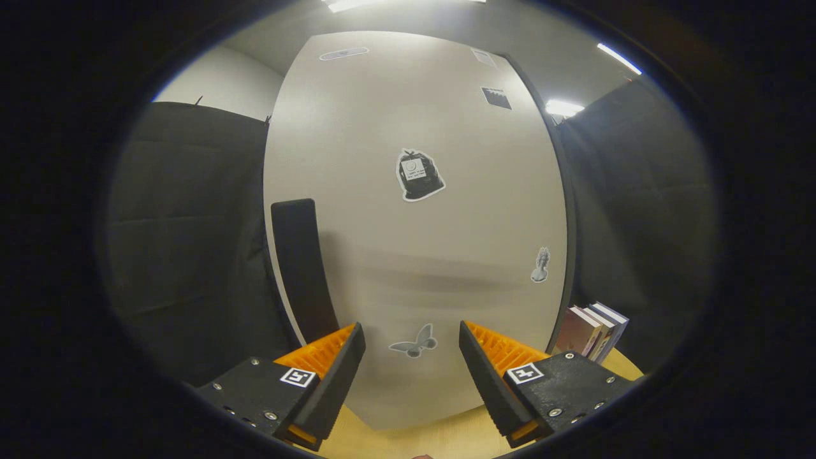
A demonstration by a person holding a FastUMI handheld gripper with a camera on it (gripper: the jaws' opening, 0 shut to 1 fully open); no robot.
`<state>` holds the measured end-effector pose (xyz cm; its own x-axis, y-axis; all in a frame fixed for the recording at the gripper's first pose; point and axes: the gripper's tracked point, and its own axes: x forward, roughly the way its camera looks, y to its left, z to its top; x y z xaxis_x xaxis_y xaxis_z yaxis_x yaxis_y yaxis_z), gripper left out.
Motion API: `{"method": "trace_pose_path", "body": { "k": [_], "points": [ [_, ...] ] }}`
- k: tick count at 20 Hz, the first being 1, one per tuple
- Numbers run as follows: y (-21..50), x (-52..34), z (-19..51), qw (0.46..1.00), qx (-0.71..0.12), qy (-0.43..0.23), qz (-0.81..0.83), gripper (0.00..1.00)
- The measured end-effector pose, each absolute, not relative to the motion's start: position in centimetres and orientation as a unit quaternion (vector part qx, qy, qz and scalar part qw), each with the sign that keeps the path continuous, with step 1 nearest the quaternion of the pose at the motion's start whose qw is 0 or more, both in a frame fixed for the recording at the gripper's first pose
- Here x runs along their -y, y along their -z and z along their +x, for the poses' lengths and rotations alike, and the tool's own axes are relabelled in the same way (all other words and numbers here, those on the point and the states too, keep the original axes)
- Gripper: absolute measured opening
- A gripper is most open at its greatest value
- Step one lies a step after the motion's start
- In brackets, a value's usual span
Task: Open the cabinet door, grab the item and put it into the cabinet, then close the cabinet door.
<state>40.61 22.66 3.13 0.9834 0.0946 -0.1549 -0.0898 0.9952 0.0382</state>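
A tall pale cabinet stands right ahead of me, its door closed and flat, with several stickers on it. A dark vertical handle runs along the door's left edge, just beyond my left finger. My gripper is open with nothing between its fingers; a butterfly sticker shows in the gap. A few books stand upright to the right of the cabinet, beyond my right finger.
The cabinet and books rest on a yellow wooden tabletop. Black cloth walls close in the booth on both sides of the cabinet.
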Motion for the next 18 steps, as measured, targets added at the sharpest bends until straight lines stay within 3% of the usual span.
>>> {"method": "trace_pose_path", "body": {
  "k": [6,18],
  "points": [
    [-4.2,-22.0,38.9,0.996,-0.066,-0.057,0.019,0.93],
    [-8.0,-17.5,25.5,0.998,-0.018,-0.063,0.016,0.93]
  ]
}}
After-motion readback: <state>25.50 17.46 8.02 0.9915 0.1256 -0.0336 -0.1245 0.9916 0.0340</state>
